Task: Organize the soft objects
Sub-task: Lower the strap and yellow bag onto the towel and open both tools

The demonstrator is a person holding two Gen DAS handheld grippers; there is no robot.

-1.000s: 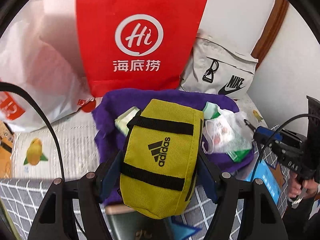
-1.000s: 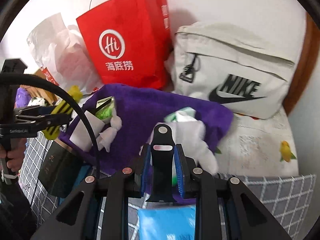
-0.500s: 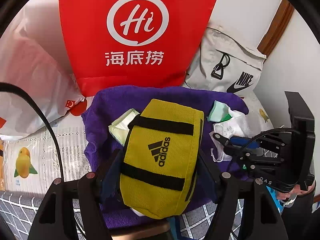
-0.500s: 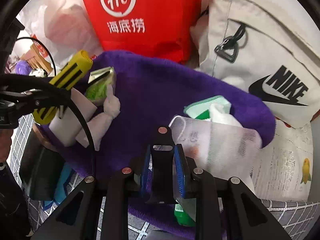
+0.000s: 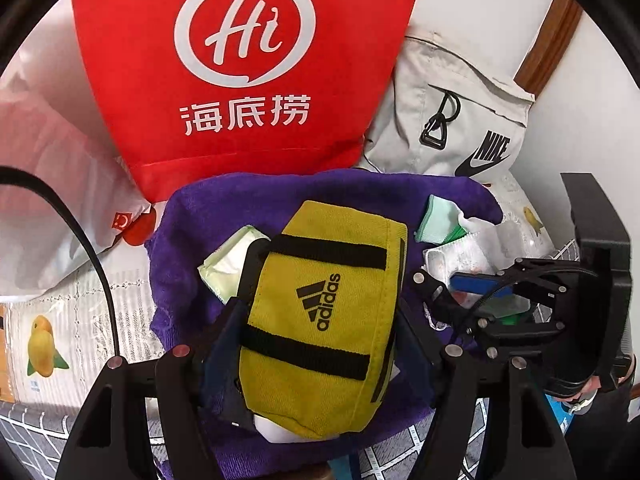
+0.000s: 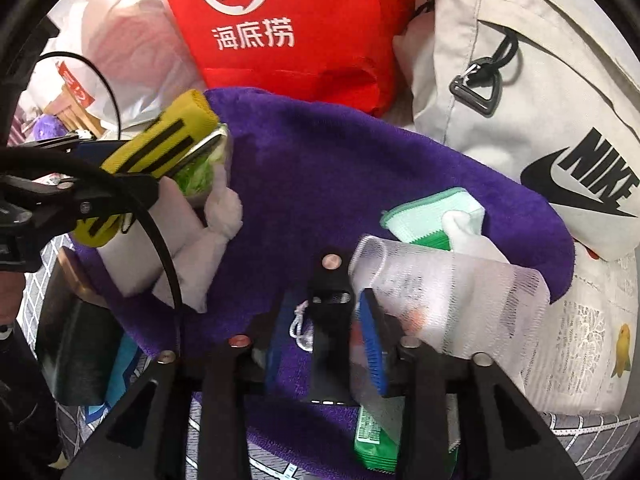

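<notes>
While the yellow Adidas pouch [image 5: 320,320] is clamped across its width between the blue pads of the left gripper [image 5: 316,344], it is held over the purple towel [image 6: 360,168], on which the other soft items are gathered. A pale green packet [image 5: 228,260] is seen on the towel just behind the pouch. The jaws of the right gripper [image 6: 330,344] have just been opening and now stand parted; a white drawstring [image 6: 300,328] and bare towel are seen between them, and nothing is pinched. A translucent mesh bag [image 6: 448,300] lies against the outer side of the right pad, with a green-and-white cloth [image 6: 428,216] just behind it. White rolled cloths [image 6: 200,256] lie on the towel's left part. A red paper bag [image 5: 240,60] and a grey Nike bag [image 6: 540,92] are stood behind the towel.
</notes>
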